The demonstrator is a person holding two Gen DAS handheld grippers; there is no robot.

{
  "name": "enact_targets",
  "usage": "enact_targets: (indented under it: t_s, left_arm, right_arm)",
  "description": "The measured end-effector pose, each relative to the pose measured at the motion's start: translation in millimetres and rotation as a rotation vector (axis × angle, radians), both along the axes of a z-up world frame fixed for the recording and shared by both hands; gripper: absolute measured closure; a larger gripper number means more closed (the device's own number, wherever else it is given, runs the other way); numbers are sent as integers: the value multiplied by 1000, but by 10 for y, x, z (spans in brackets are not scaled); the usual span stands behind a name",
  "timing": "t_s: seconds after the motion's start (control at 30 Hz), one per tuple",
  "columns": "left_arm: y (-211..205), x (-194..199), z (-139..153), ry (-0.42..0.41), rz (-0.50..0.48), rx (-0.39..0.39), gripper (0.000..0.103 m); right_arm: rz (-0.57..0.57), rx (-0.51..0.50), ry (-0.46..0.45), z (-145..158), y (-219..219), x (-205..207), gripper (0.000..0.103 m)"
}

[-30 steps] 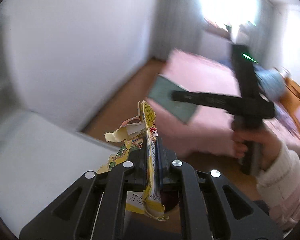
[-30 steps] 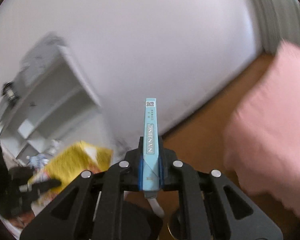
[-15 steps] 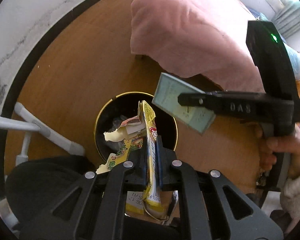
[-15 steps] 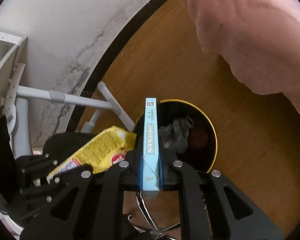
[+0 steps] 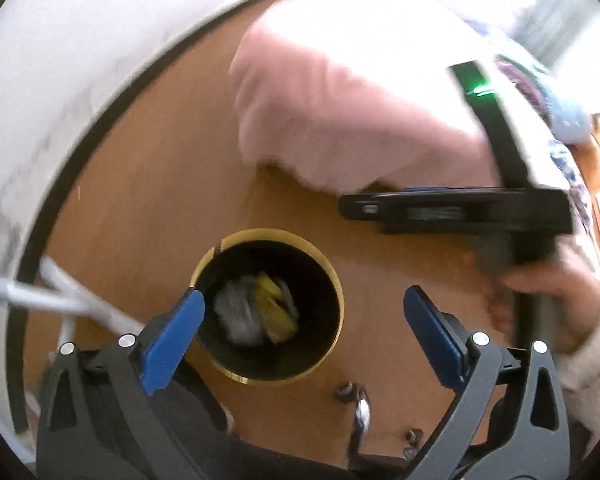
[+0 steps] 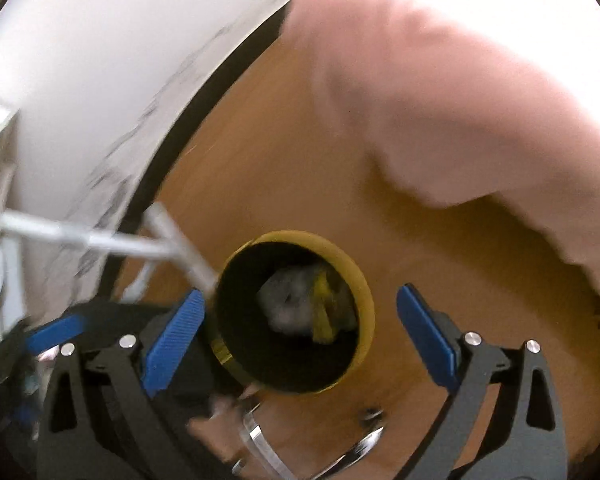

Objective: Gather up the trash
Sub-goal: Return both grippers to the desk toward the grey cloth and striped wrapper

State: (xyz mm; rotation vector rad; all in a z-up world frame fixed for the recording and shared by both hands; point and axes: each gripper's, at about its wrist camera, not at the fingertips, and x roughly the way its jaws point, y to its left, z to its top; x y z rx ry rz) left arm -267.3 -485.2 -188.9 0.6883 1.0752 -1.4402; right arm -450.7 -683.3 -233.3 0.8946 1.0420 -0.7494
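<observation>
Left wrist view: your left gripper (image 5: 300, 320) hangs steeply over the round bin (image 5: 332, 276), a dark can with a gold rim standing on the wooden floor (image 5: 148, 184). Its jaws are opening, the blue pads (image 5: 172, 340) stand wide apart, and nothing lies between them. The task's trash, a yellow wrapper (image 5: 276, 308) beside a grey crumpled piece (image 5: 236, 316), lies at the bottom of the bin. Your right hand (image 5: 540, 300) shows at the right edge, holding its tool above the floor near a pink cover (image 5: 348, 92). White metal legs (image 5: 72, 300) stand just beside the bin.

Right wrist view: your right gripper (image 6: 300, 328) also points down at the bin (image 6: 364, 296). Its jaws are opening too; the pads (image 6: 172, 336) are spread and carry nothing. The yellow wrapper (image 6: 324, 312) and grey piece (image 6: 284, 304) sit inside the can.

Judgement: this is the release step, and the drop looks complete for both tools. The next move calls for lifting both clear of the rim without knocking the can, then seeking further litter; none shows on the visible floor.

Writing: motion blur leaves no brand, label or text legible in either view. Only a green indicator light (image 5: 480, 90) shows on the right tool.
</observation>
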Motion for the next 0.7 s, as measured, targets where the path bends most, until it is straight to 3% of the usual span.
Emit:
enact_targets:
  t_s: [0.13,0.2,0.27,0.33,0.43,0.57,0.7]
  left_arm:
    - [302,-68,979,-113,2,-251,6]
    - [522,26,1381,-165,40,-345,6]
    - [821,231,1759,-229,115,-433,6]
    - [1140,505,2003,-285,217,-479,6]
    - [1713,1062,2174,-349,416,-481,6]
    - [2740,1808,2121,-449,734,-389,6]
    - [3908,2403,1959,-485,1060,-272,6]
  right_arm:
    - [-135,-384,205,595,20,-111,7]
    - [-195,-578,264,919,98,-138,7]
    - [-216,-686,198,1194,197,-177,7]
    - [-199,-623,91,1273,207,-198,7]
    - [-193,-515,96,1261,164,-117,7]
    - [-148,-642,56,1612,502,157,7]
    - [-42,-737,-55,2069,918,753,7]
